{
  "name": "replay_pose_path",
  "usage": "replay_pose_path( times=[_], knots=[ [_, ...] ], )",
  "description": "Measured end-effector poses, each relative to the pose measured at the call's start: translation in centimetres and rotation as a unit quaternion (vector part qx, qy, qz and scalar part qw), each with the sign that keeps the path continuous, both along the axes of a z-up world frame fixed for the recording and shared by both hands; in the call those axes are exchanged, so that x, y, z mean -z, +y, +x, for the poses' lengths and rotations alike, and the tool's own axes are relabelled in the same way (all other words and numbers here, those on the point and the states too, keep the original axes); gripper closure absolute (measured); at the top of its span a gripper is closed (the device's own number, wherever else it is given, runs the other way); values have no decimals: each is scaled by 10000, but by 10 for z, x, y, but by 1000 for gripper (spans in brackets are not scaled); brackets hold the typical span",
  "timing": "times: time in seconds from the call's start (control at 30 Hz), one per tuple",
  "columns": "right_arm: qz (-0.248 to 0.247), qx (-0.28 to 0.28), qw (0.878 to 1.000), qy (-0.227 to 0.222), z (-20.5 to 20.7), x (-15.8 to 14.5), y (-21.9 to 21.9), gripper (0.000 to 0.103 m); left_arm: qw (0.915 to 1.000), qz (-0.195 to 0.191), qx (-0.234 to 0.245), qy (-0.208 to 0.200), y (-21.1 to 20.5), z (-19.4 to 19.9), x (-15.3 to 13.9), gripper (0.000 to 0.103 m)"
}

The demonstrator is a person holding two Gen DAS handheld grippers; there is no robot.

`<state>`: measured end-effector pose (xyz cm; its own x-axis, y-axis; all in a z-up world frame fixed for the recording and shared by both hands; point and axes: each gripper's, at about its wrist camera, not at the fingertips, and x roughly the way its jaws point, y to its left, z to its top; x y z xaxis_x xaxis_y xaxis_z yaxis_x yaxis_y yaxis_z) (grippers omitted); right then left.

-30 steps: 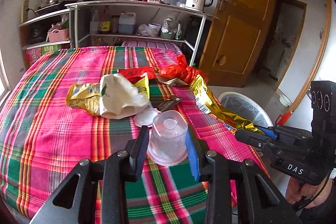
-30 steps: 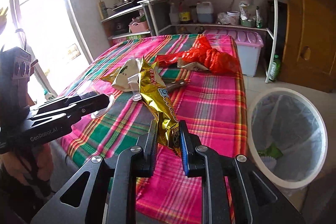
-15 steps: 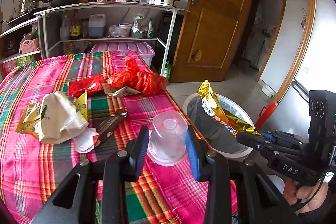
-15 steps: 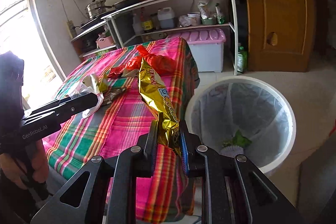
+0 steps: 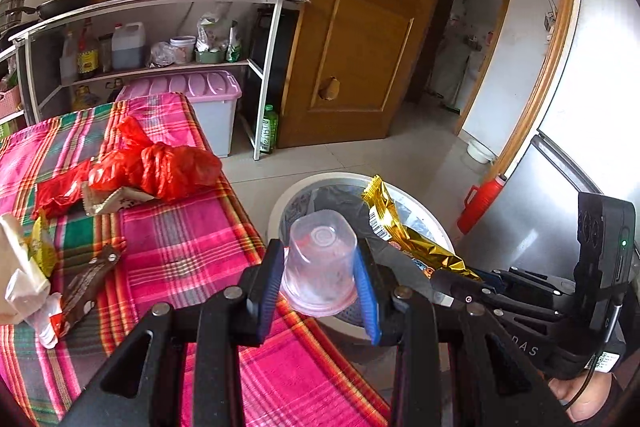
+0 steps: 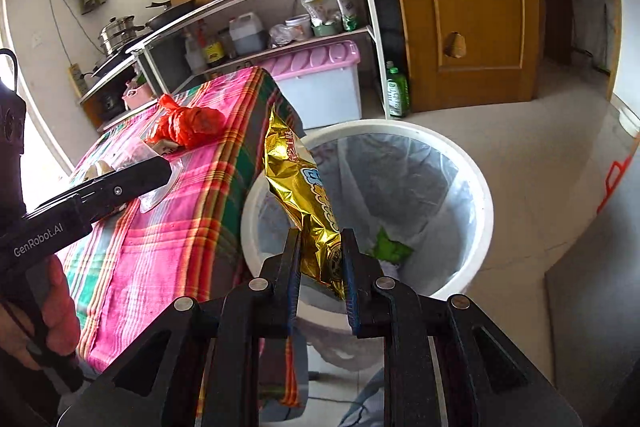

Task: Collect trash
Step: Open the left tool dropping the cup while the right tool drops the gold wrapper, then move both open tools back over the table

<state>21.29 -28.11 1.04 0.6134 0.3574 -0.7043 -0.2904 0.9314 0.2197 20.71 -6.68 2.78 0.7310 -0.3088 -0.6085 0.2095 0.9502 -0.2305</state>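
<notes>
My left gripper (image 5: pixel 320 269) is shut on a clear plastic cup (image 5: pixel 322 259), held upside down at the table's right edge, just short of the white trash bin (image 5: pixel 280 211). My right gripper (image 6: pixel 320 259) is shut on a gold foil snack wrapper (image 6: pixel 304 195), which sticks up over the near rim of the bin (image 6: pixel 476 187). The bin has a clear liner and a green scrap (image 6: pixel 390 247) at the bottom. In the left wrist view the right gripper (image 5: pixel 444 281) and its wrapper (image 5: pixel 400 231) hang over the bin.
On the pink plaid tablecloth (image 5: pixel 180 227) lie a red plastic bag (image 5: pixel 160 167), a brown wrapper (image 5: pixel 92 275), a white bag (image 5: pixel 20 267) and other wrappers. Behind stand a shelf rack (image 5: pixel 264 67), a pink-lidded storage box (image 5: pixel 192 95), a green bottle (image 5: pixel 269 129) and a wooden door (image 5: pixel 360 47).
Both grippers have swung right from over the table to the bin, each keeping its hold. The wrapper now hangs over the bin, and the cup has reached the table's edge.
</notes>
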Motion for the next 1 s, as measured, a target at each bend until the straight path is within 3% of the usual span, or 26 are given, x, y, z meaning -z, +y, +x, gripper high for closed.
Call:
replay_pose_path(
  times=[0.53,0.67,0.77,1.0],
  knots=[
    [-106,335,9986,390,29,24,-19,82,9982,-202,183,541,-28,35,28,67],
    [-158,329,9981,501,34,31,-18,76,9981,-266,153,526,-25,34,27,67],
    [-152,309,9979,550,35,34,-16,56,9982,-268,152,511,-23,32,25,67],
    [-118,304,9986,404,27,26,-15,54,9988,-277,77,396,-14,22,18,67]
  ],
)
